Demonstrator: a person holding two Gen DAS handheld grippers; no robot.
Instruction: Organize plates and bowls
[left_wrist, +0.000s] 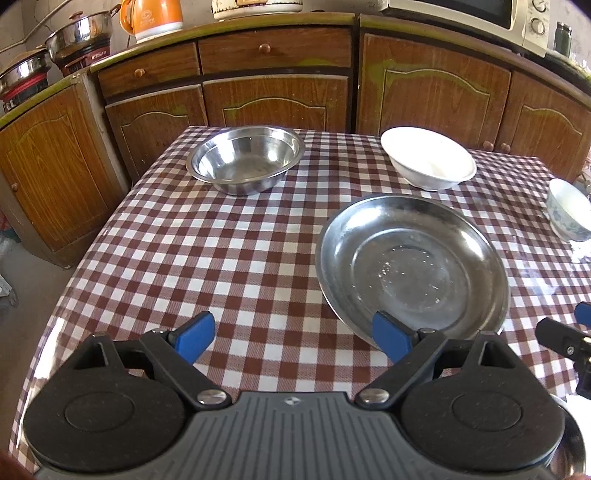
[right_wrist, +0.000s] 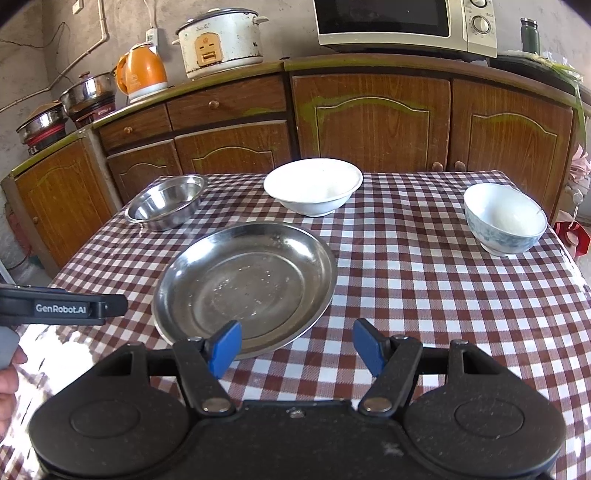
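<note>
A steel plate (left_wrist: 412, 266) (right_wrist: 245, 282) lies on the checkered table, near the front. A steel bowl (left_wrist: 245, 162) (right_wrist: 166, 206) stands at the far left, a wide white bowl (left_wrist: 428, 158) (right_wrist: 314, 186) at the far middle, and a blue-patterned white bowl (left_wrist: 569, 214) (right_wrist: 504, 219) at the right. My left gripper (left_wrist: 293, 339) is open and empty, low over the table, its right finger over the plate's near rim. My right gripper (right_wrist: 297, 347) is open and empty, its left finger over the plate's near rim.
The table (right_wrist: 424, 280) has a red-and-white checkered cloth. Wooden cabinets (right_wrist: 373, 118) stand right behind it, carrying a kettle (right_wrist: 142, 72), rice cooker (right_wrist: 219, 40), microwave (right_wrist: 406, 26) and pots (right_wrist: 88, 94). The left gripper's body (right_wrist: 62, 308) shows at the left edge of the right wrist view.
</note>
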